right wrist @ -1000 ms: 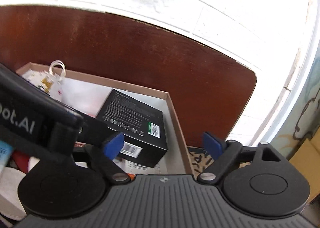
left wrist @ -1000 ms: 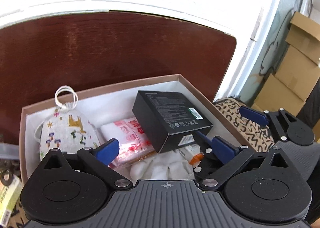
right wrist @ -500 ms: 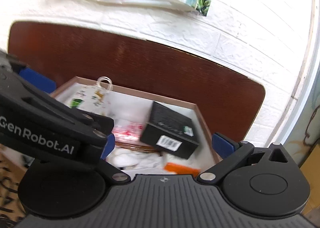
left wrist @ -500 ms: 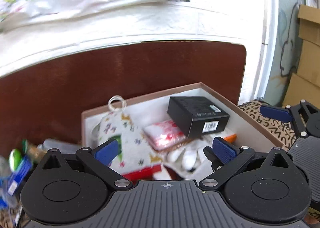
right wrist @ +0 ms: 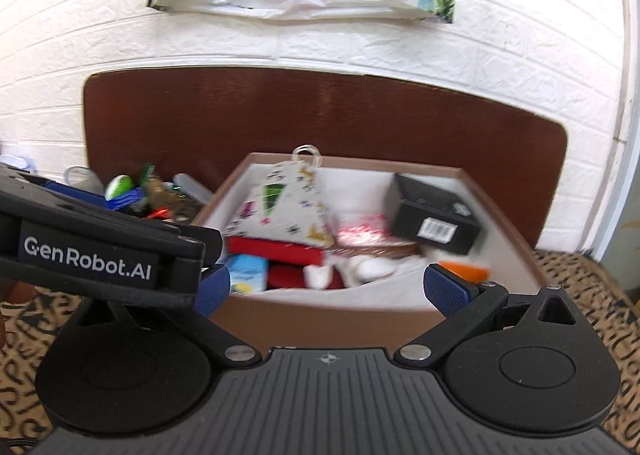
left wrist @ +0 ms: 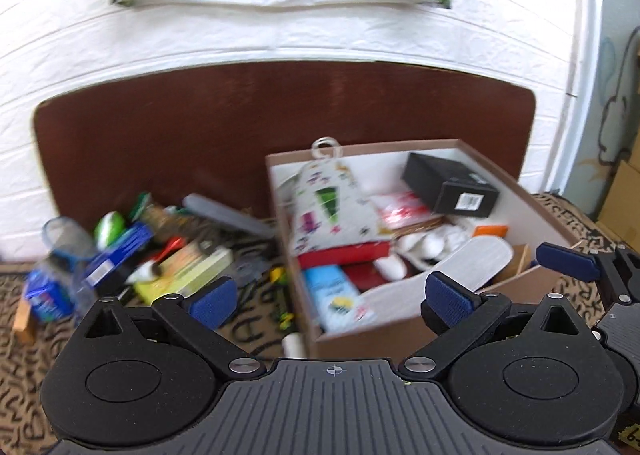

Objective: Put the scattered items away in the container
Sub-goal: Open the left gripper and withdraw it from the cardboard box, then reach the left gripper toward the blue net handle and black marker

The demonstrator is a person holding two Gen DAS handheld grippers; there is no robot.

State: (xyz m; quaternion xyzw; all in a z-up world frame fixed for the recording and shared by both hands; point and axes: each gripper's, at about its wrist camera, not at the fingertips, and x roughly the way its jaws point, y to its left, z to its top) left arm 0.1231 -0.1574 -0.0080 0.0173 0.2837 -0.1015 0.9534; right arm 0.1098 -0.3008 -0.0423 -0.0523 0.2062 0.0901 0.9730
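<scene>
Hand-held gripper pair: left hand-held gripper [left wrist: 327, 298] and right hand-held gripper [right wrist: 327, 289] are held wide open, nothing gripped. Brown box [right wrist: 320, 319] is seen just ahead, filled; scattered items [left wrist: 160, 247] are piled left of it.

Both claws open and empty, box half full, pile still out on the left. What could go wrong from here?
1. The brown cardboard box is crowded: the black carton already lies tilted on other things, so further items may slide or stick out above the rim.
2. The loose pile beside the box is tangled; the left claw may well snag two things at once.
3. The right claw sits close behind the left one; reaching together risks a collision.
</scene>
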